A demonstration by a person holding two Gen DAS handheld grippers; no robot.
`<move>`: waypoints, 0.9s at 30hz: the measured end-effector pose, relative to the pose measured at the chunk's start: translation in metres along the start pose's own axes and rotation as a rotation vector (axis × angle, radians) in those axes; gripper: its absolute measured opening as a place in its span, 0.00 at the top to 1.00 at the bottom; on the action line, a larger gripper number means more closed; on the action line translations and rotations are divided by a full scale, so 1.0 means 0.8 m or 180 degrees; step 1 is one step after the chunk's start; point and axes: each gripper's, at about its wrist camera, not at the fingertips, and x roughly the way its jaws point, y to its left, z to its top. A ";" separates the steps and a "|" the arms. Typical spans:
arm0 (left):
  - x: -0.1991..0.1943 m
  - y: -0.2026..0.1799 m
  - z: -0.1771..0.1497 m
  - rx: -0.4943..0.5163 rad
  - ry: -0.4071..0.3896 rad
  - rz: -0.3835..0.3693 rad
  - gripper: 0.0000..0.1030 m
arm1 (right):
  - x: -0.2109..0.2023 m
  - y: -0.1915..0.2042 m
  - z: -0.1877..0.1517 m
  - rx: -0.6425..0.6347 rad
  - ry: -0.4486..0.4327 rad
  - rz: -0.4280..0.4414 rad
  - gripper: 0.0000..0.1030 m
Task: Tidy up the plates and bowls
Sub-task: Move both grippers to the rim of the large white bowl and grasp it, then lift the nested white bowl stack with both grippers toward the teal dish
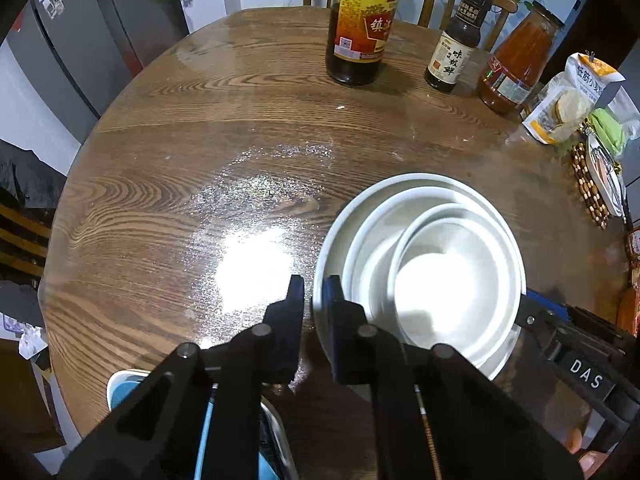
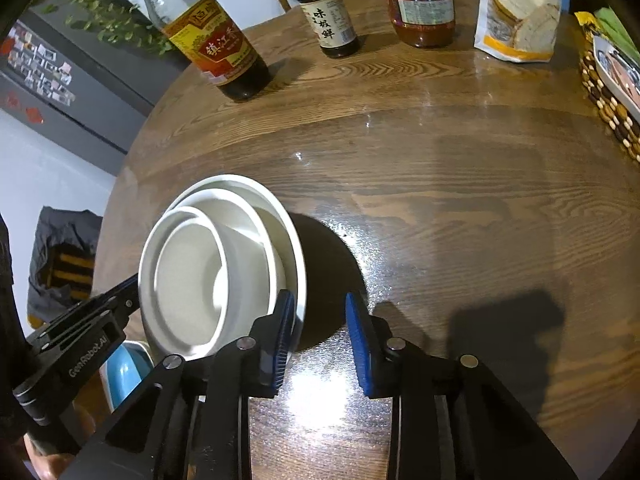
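A stack of white dishes stands on the round wooden table: a wide plate (image 1: pixel 336 232) with a bowl (image 1: pixel 372 220) in it and a smaller bowl (image 1: pixel 440 280) nested off-centre inside. It also shows in the right wrist view (image 2: pixel 288 232). My left gripper (image 1: pixel 314 292) is shut on the plate's left rim. My right gripper (image 2: pixel 320 308) is open, its left finger against the plate's right edge, its right finger over bare table. It also shows in the left wrist view (image 1: pixel 532 304) at the plate's right side.
At the table's far side stand a large vinegar bottle (image 1: pixel 360 28), a small dark sauce bottle (image 1: pixel 456 44), an orange sauce bottle (image 1: pixel 516 64) and a snack bag (image 1: pixel 568 100). A beaded mat with a dish (image 2: pixel 612 88) lies right. A blue-and-white container (image 1: pixel 124 392) sits below the near edge.
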 end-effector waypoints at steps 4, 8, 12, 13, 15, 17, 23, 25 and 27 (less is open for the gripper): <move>0.001 -0.004 0.000 0.0030 -0.0013 0.0024 0.97 | 0.001 0.002 0.000 -0.0011 -0.0014 0.0037 0.78; 0.000 -0.002 -0.001 0.0021 -0.0018 0.0017 0.97 | 0.001 0.007 0.000 -0.0034 -0.0037 0.0064 0.85; 0.000 -0.002 0.000 0.0021 -0.0027 0.0036 0.97 | 0.002 0.010 -0.001 -0.0054 -0.0042 0.0064 0.89; 0.000 -0.002 0.000 0.0018 -0.0032 0.0040 0.97 | 0.002 0.011 -0.001 -0.0059 -0.0041 0.0067 0.89; 0.000 -0.003 -0.001 0.0015 -0.0039 0.0056 0.97 | 0.002 0.013 -0.001 -0.0073 -0.0043 0.0028 0.89; 0.000 -0.005 -0.001 0.0022 -0.0049 0.0079 0.97 | 0.002 0.015 -0.001 -0.0086 -0.0040 -0.0003 0.89; 0.000 -0.006 -0.001 0.0014 -0.0063 0.0114 0.97 | 0.001 0.014 -0.002 -0.0092 -0.0045 0.0003 0.89; 0.000 -0.007 -0.001 0.0015 -0.0074 0.0128 0.97 | 0.001 0.013 -0.003 -0.0075 -0.0060 0.0023 0.89; 0.000 -0.007 -0.001 0.0003 -0.0078 0.0131 0.97 | 0.000 0.013 -0.003 -0.0061 -0.0073 0.0034 0.89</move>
